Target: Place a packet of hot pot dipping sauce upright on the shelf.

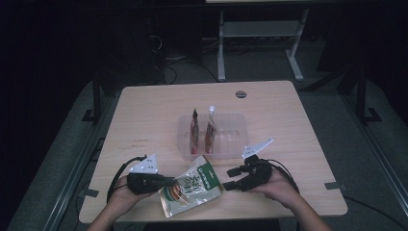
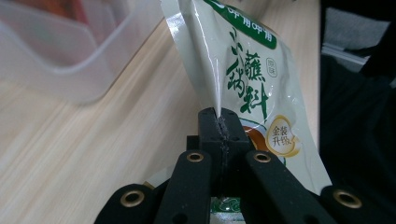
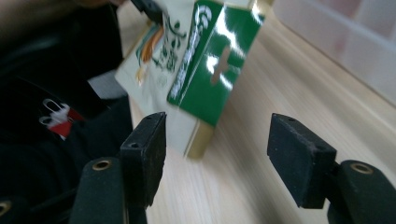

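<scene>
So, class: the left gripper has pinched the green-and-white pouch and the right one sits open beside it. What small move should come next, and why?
Probably lift the pouch toward the clear tray. The left gripper is shut on the pouch's edge, two packets stand upright in the tray, and space remains beside them. The right gripper is open, its jaws holding nothing, so it could steady the pouch.
</scene>
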Demonstrator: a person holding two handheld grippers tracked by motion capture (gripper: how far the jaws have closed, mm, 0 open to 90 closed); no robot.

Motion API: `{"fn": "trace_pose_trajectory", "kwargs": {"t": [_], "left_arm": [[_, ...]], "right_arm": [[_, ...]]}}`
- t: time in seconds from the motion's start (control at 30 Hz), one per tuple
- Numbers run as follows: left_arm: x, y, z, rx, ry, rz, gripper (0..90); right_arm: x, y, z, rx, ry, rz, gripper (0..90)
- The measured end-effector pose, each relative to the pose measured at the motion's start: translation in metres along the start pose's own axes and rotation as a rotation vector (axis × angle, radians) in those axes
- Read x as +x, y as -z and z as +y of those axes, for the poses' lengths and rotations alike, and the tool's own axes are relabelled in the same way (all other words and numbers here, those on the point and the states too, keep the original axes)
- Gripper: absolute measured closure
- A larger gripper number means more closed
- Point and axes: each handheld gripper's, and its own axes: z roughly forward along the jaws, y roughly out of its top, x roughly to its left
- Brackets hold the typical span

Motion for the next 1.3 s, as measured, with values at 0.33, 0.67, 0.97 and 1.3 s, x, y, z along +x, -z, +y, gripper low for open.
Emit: {"fn": "trace_pose_trajectory", "kwargs": {"t": [0.33, 0.67, 0.97, 1.3], "left_arm": [[-0.016, -0.005, 0.014, -0.03, -0.045, -0.038, 90.0], [-0.014, -0.006, 0.017, -0.048, -0.04, -0.018, 90.0], [-0.01, -0.01, 0.02, -0.05, -0.045, 0.0, 90.0], [-0.001, -0.022, 0.027, -0.055, -0.034, 0.006, 81.7]], "right_arm": [[0.009, -0.012, 0.014, -0.022, 0.035, 0.062, 47.4], [0.007, -0.01, 0.013, -0.047, -0.01, 0.13, 62.5], [0.01, -0.007, 0.013, -0.07, -0.008, 0.14, 85.4], [0.012, 0.006, 0.013, -0.146, 0.028, 0.174, 90.0]]}}
